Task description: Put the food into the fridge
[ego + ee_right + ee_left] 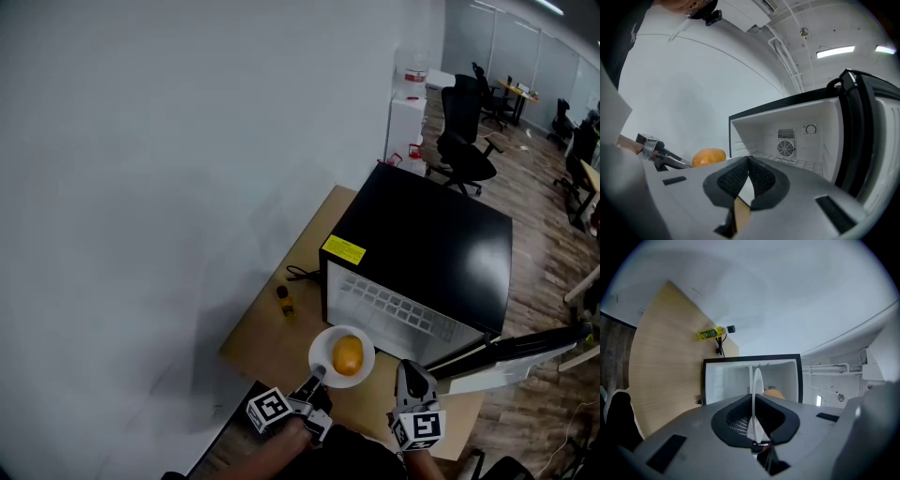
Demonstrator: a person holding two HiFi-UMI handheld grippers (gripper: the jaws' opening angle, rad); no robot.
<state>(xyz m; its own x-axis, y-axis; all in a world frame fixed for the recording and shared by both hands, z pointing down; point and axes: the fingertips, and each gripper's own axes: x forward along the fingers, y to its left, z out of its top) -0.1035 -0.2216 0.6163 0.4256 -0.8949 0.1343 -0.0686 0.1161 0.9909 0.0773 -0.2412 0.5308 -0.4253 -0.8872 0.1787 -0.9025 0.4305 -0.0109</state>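
Observation:
A white plate [325,345] carries a round orange piece of food [348,355]. My left gripper [314,380] is shut on the plate's near rim and holds it just in front of the open black fridge [422,234]. In the left gripper view the plate [757,380] stands edge-on between the jaws of the left gripper [754,397], with the food [774,393] behind it. My right gripper [410,367] is beside the plate on the right, shut on nothing. In the right gripper view its tips [749,159] meet, and the food [708,157] shows at the left.
The fridge sits on a wooden table [272,337], and its door [511,356] swings out to the right. Inside are white walls, a wire shelf and a fan grille [786,147]. A small yellow bottle [284,300] lies left of the fridge. Office chairs [464,141] stand beyond.

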